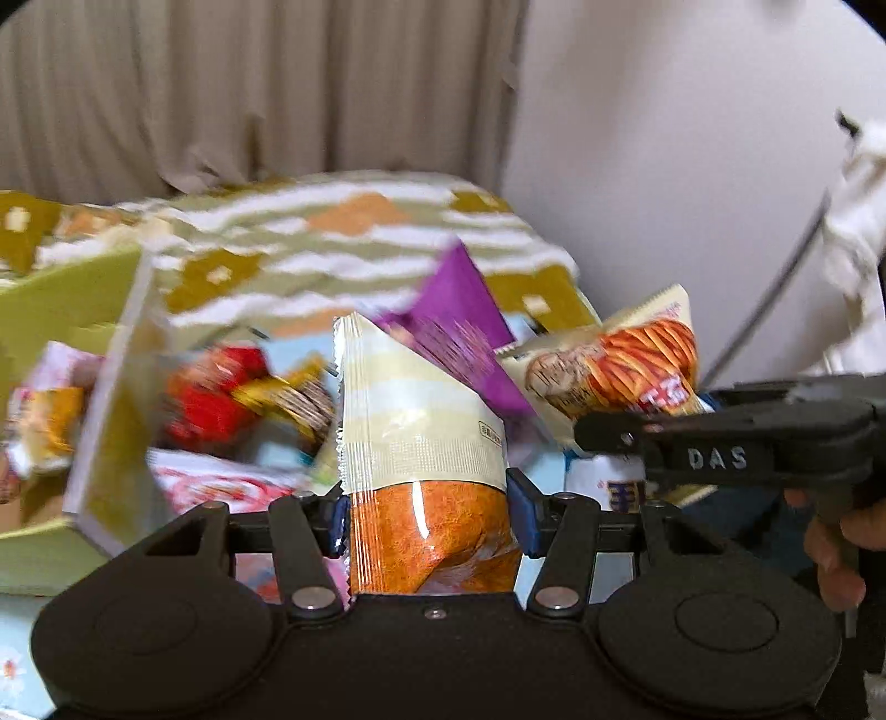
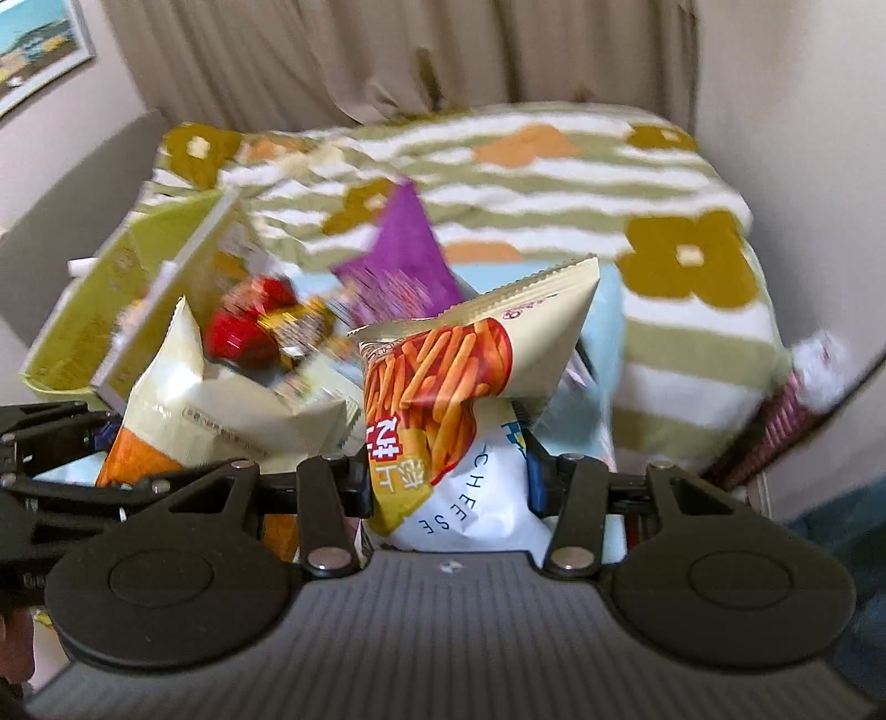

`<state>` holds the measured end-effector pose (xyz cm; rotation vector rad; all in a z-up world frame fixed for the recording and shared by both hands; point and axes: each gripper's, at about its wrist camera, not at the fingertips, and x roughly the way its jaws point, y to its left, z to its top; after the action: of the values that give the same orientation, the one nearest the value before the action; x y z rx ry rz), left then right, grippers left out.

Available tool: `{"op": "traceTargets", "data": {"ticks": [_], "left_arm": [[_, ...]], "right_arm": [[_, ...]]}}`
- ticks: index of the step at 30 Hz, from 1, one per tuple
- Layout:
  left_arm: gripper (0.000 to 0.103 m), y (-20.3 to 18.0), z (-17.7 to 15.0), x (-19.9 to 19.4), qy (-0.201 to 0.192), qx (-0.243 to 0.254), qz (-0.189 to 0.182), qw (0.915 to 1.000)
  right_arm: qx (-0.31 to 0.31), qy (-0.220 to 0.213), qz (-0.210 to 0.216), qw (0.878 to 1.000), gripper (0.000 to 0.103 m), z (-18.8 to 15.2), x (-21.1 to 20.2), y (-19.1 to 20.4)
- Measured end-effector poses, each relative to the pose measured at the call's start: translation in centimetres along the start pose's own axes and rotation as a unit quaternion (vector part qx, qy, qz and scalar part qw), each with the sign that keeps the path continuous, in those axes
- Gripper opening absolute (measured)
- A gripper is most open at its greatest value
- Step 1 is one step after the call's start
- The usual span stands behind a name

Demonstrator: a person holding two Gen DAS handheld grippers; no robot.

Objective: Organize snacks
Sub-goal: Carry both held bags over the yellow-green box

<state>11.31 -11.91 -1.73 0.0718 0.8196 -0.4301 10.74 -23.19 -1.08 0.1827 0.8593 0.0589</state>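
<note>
Beige curtain (image 2: 387, 55), flowered striped blanket (image 2: 554, 183), framed picture (image 2: 33, 50) on the wall at upper left.

You're in a home room: beige curtains (image 2: 343, 61), a flower-patterned blanket (image 2: 554, 183), a framed picture (image 2: 33, 50) on the wall.

Beige curtain (image 2: 343, 61) (pleated), white wall (image 1: 664, 166).

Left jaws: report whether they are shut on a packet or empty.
Shut on a packet: the left gripper has its blue pads pressed against both sides of the orange-and-cream snack packet.
</note>
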Motion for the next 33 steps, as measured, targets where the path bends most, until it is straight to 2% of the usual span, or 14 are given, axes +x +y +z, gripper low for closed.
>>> {"op": "traceTargets", "data": {"ticks": [8,17,24,29,32,33], "left_arm": [[0.058,6.4,1.7,-4.5,-0.055,-0.078,0.069,0.993],[0.058,17.0,2.4,-8.1,-0.079,-0.143,0.127,0.9783],[0.058,25.0,2.1,-7.4,-0.046,-0.158,0.123,0.9787],[0.059,29.4,1.5,-5.5,-0.014,-0.159,0.095,0.9826],[0.065,30.9,0.8,-4.6,0.001,-0.159,0.065,0.9852],[0.08,31.3,0.7,-4.2,0.01,-0.155,0.067,0.9856]], "right_arm": [[-0.06,-0.043,0.075,0.994,0.062,4.0,-0.6,5.7],[-0.096,-0.051,0.145,0.983,0.062,7.7,1.3,15.3],[-0.081,-0.027,0.16,0.983,0.062,9.2,5.1,22.9],[-0.069,-0.013,0.138,0.988,0.062,9.7,7.9,26.9],[-0.062,-0.004,0.12,0.991,0.062,9.8,9.3,28.3],[-0.057,0.0,0.112,0.992,0.062,9.8,9.8,28.7]]}}
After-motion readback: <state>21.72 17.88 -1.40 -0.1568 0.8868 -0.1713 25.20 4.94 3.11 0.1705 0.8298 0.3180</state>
